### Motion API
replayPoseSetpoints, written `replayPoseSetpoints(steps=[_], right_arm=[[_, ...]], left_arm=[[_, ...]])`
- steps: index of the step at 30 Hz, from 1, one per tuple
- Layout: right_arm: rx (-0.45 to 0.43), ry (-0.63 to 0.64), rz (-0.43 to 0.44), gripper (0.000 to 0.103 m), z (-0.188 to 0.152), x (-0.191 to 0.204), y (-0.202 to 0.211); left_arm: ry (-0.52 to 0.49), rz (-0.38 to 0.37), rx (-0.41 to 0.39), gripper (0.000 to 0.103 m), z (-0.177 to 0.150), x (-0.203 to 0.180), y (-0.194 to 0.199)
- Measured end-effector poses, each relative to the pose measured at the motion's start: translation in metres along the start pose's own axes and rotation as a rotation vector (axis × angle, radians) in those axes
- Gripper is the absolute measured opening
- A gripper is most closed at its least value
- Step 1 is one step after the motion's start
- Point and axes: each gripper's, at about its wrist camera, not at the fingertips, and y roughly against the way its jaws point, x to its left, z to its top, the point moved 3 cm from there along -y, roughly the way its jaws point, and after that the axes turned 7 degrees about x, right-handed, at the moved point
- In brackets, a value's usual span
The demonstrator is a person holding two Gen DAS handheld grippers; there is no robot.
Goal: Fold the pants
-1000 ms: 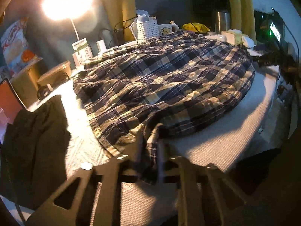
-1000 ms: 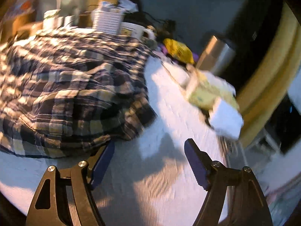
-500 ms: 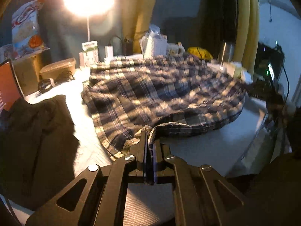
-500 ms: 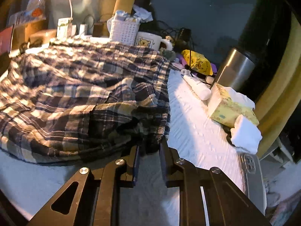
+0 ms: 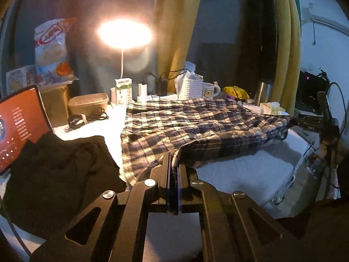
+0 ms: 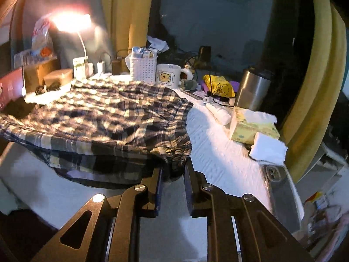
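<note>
Pinching the plaid pants (image 5: 196, 126) at opposite near corners, left gripper (image 5: 173, 163) and right gripper (image 6: 173, 170) have now raised that edge off the tabletop (image 6: 218, 152), so folding can begin.

No wording can be read with certainty anywhere. The snack bag (image 5: 52, 50) at the far left carries a red brand logo too blurred to spell out, and the red tablet screen (image 5: 18, 122) at the near left shows rows of small characters that stay illegible. The white mug (image 6: 168, 75) at the far side bears a yellow bear picture with a tiny unreadable caption.
</note>
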Motion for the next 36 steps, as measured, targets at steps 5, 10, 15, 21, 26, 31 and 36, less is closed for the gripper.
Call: replayPoseSetpoints(steps=[5,10,15,21,26,31,36], right_arm=[[0.03,-0.002,0.013,0.018,0.005,0.001,-0.018],[0.073,0.015,0.04,0.032,0.003,0.002,-0.064],[0.032,0.057,0.011,0.085,-0.001,-0.006,-0.063],[0.016,0.08,0.017,0.085,-0.015,-0.025,-0.041],[0.001,0.134,0.001,0.085,-0.027,-0.021,-0.024],[0.085,0.325,-0.13,0.085,-0.043,0.012,-0.06],[0.008,0.298,-0.1,0.085,-0.028,0.026,-0.066]], left_arm=[[-0.009,0.02,0.123,0.003,-0.008,0.007,-0.03],[0.021,0.031,0.205,0.003,-0.014,0.012,-0.061],[0.03,0.048,0.237,0.003,-0.012,0.018,-0.078],[0.03,0.06,0.273,0.003,-0.012,0.02,-0.089],[0.037,0.067,0.28,0.003,-0.012,0.022,-0.092],[0.037,0.069,0.275,0.003,-0.01,0.021,-0.091],[0.061,0.071,0.267,0.003,-0.012,0.024,-0.083]])
